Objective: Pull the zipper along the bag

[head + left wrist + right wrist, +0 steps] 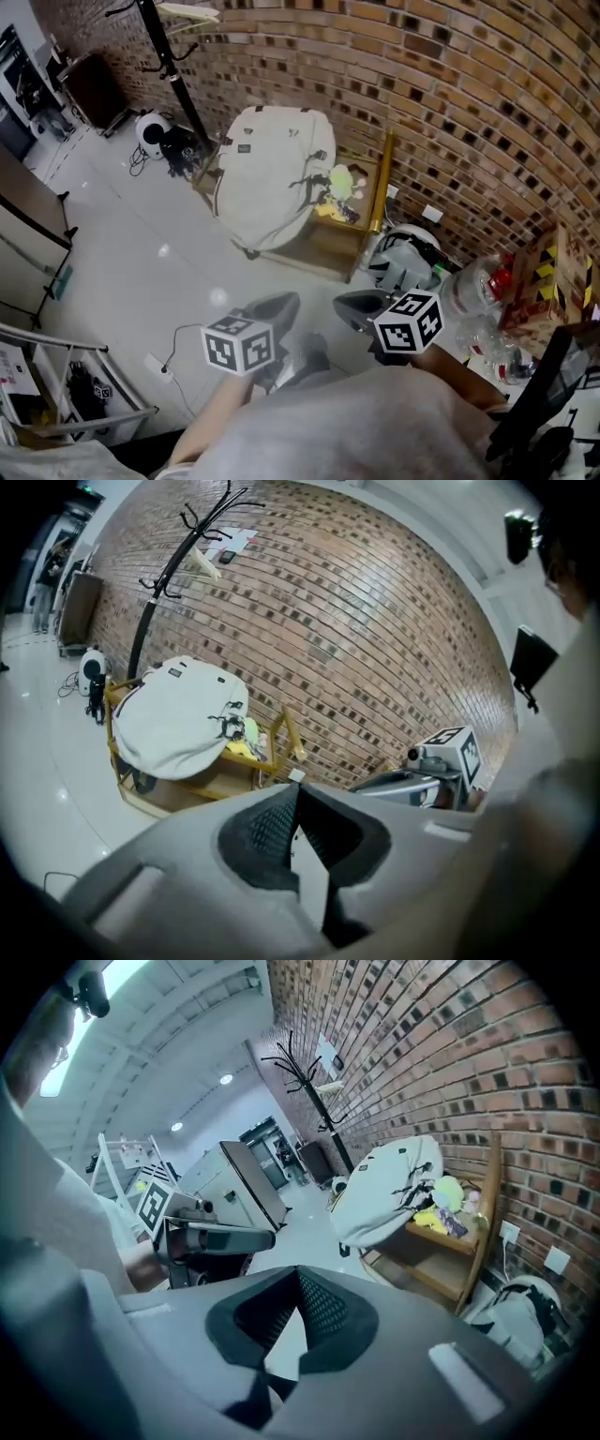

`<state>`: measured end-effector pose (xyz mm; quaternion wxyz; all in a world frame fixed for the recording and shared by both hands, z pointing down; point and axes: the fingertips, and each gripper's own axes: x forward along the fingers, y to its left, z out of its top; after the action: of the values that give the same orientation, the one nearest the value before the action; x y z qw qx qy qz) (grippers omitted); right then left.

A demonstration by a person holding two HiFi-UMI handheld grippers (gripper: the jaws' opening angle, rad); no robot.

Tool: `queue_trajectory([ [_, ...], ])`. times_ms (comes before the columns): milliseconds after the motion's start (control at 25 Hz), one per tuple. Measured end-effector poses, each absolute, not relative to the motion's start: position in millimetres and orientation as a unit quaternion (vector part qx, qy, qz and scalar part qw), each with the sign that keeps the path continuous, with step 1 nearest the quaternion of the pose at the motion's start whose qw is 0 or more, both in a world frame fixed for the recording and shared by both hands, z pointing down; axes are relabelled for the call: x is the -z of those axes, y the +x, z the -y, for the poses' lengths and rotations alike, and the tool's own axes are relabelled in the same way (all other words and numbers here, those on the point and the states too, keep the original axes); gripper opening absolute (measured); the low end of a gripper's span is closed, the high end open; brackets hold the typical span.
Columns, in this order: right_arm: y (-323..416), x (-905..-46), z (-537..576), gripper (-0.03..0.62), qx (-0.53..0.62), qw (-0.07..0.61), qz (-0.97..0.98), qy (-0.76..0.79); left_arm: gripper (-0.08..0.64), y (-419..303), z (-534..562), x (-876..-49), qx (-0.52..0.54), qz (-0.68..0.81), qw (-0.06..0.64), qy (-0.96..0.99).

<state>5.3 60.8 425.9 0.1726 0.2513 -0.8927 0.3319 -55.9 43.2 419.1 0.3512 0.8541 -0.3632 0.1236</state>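
Bag (272, 173) on rack (380, 187) beside brick wall (450, 103). Left gripper (296, 794) well apart from it, jaws together, empty; right gripper (298, 1274) likewise, jaws together, empty.

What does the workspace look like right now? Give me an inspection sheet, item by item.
Surface: low wooden rack against the brick wall; it bears the bag.
Job's things: cream fabric backpack lies on the rack; its zipper is too small to judge.
Clutter: yellow-green soft items on the rack beside the backpack; clear plastic bottles and a cardboard box with yellow-black tape at right.
Grippers: left gripper shut, empty; right gripper shut, empty; both well short of the backpack.
Cables: white cable with plug on the floor.
Surroundings: glossy pale floor, black coat stand.
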Motion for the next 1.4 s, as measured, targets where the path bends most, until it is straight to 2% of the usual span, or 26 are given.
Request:
queue_trajectory([
  [240, -29.0, -408.0, 27.9, 0.0, -0.324, 0.155, 0.893, 0.271, 0.002, -91.1, 52.0, -403.1, -0.133, 0.358, 0.324, 0.865],
  [720, -35.9, -427.2, 90.3, 0.001, -0.352, 0.145, 0.882, 0.277, 0.002, -97.4, 105.2, -435.0, -0.151, 0.343, 0.352, 0.858],
  [1120, -27.6, -446.9, 153.4, 0.002, -0.382, 0.146, 0.872, 0.271, 0.002, -94.0, 184.0, -457.9, -0.224, 0.362, 0.313, 0.849],
  [1200, -22.8, -451.7, 166.5, 0.001, -0.389, 0.147, 0.868, 0.273, 0.073, -89.0, 203.5, -469.1, -0.252, 0.359, 0.302, 0.846],
  [1400, -7.3, -467.2, 191.8, 0.001, -0.408, 0.15, 0.855, 0.283, 0.109, -68.2, 247.2, -488.0, -0.281, 0.341, 0.267, 0.856],
])
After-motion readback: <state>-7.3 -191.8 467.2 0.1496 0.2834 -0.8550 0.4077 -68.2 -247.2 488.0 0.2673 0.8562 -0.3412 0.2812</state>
